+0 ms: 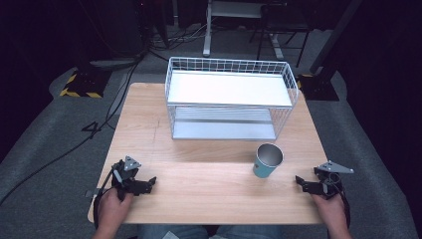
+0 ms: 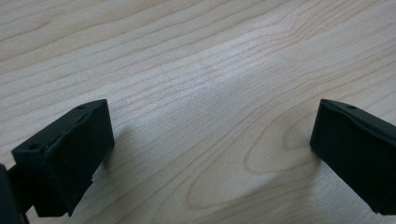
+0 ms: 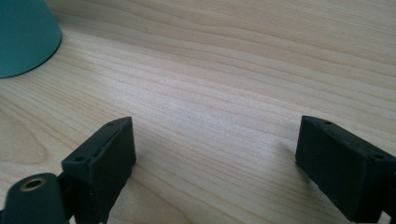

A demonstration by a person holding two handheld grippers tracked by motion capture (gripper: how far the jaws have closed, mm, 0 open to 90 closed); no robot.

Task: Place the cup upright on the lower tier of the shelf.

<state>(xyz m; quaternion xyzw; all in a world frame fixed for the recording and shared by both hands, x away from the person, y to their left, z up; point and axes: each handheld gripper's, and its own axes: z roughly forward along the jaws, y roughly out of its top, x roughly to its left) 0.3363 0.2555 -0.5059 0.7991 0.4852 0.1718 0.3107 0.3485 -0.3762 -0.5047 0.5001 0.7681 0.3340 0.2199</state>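
A: Starting at the left, what is the left gripper [image 1: 151,181] doing?

B: It rests low on the table [image 1: 199,199] near the front left corner. Its jaws stand wide apart with bare wood between them, and it holds nothing.

A: And the cup?

B: The cup [image 1: 267,160] stands upright on the table, right of centre, just in front of the wire rack [image 1: 231,97] and apart from it. Its long axis runs straight up, mouth open to the top.

A: Which hand is nearer to it?

B: The right one, I'd say. The right gripper [image 1: 299,180] sits near the front right corner, and the cup lies ahead of it and to its left, a short way off. The left gripper is well apart from the cup.

A: Is the right gripper holding anything?

B: No, its jaws are spread with only wood grain between them.

A: How does the cup look?

B: Teal outside, pale and shiny inside, tapering toward its base, and seemingly empty.
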